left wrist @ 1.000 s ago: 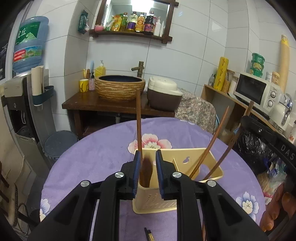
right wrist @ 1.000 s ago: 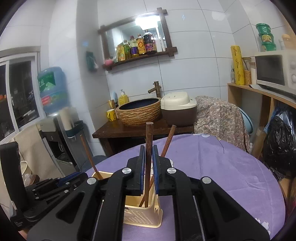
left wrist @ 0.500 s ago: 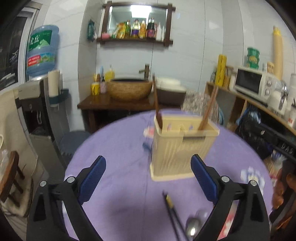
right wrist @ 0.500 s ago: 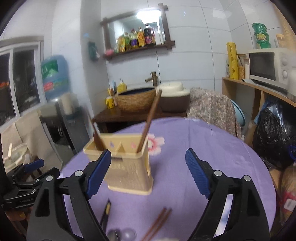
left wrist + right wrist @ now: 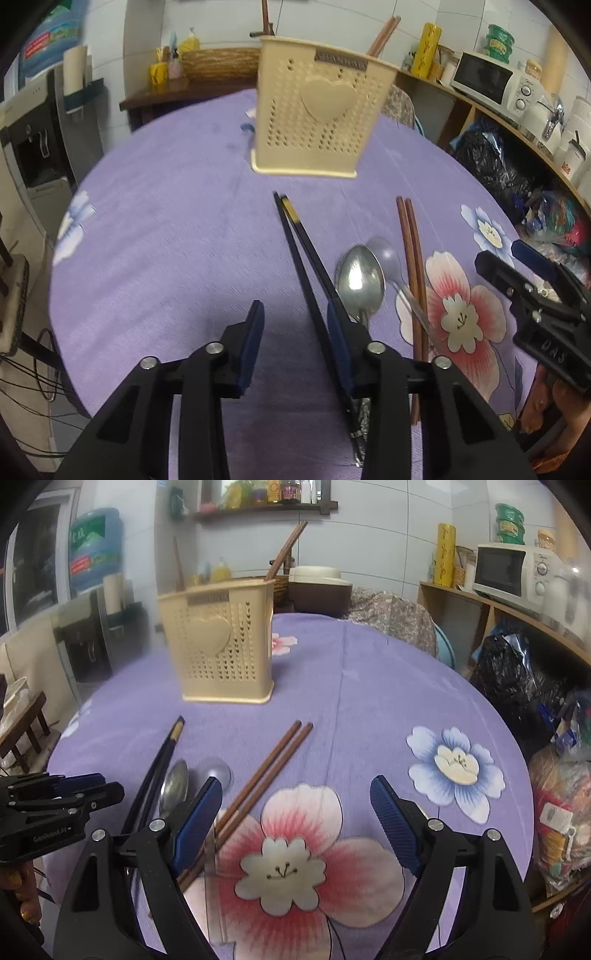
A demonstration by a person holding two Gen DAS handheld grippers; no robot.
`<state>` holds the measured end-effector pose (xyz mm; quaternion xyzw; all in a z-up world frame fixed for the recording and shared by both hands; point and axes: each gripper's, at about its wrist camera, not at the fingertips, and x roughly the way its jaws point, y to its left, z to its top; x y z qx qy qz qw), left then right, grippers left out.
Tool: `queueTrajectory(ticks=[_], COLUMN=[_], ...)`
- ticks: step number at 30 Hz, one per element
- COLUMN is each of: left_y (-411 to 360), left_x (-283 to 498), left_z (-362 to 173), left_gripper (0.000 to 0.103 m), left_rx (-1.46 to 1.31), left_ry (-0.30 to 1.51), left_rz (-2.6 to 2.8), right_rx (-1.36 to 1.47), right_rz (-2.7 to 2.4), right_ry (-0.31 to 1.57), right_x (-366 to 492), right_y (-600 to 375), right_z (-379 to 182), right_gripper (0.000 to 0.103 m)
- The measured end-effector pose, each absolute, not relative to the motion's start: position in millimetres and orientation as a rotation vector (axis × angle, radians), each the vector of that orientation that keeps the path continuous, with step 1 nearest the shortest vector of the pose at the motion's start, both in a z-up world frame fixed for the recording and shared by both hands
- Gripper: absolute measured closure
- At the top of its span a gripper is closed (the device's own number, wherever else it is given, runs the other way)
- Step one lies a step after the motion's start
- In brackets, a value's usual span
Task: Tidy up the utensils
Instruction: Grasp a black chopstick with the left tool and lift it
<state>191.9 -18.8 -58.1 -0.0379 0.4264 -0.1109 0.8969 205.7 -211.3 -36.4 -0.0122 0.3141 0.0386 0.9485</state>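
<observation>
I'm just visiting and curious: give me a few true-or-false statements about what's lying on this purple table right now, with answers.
1. The beige holder stands upright on the tablecloth. True.
2. Both brown chopsticks on the cloth lie side by side. True.
3. The metal spoon is inside the holder. False: it lies on the cloth.
4. The right gripper clamps the black chopsticks. False: it is open and holds nothing.

Purple cloth, beige holder

The tablecloth [image 5: 369, 686] is lilac with pink and blue flowers; the utensil holder [image 5: 221, 646] on it is beige, pierced with small holes around a plain heart. Before it lie black chopsticks [image 5: 303, 251] with yellow tips, brown chopsticks [image 5: 266, 771] and a silver spoon [image 5: 360, 280].
</observation>
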Motion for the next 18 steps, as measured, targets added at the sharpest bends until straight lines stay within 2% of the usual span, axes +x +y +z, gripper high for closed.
queueTrajectory(ticks=[13,18], left_y=[-30,-21], left_x=[196,199], left_z=[-74,-75], left_gripper=[0.076,0.092], left_rx=[-0.072,-0.081], left_ry=[0.925,0.933], left_rz=[-0.214,-0.214], right_rx=[0.007,0.009], right_rz=[0.086,0.089], right_ry=[0.677,0.686], right_x=[205,208], right_y=[-213,-213], right_z=[-41,-40], right_gripper=[0.021,0.021])
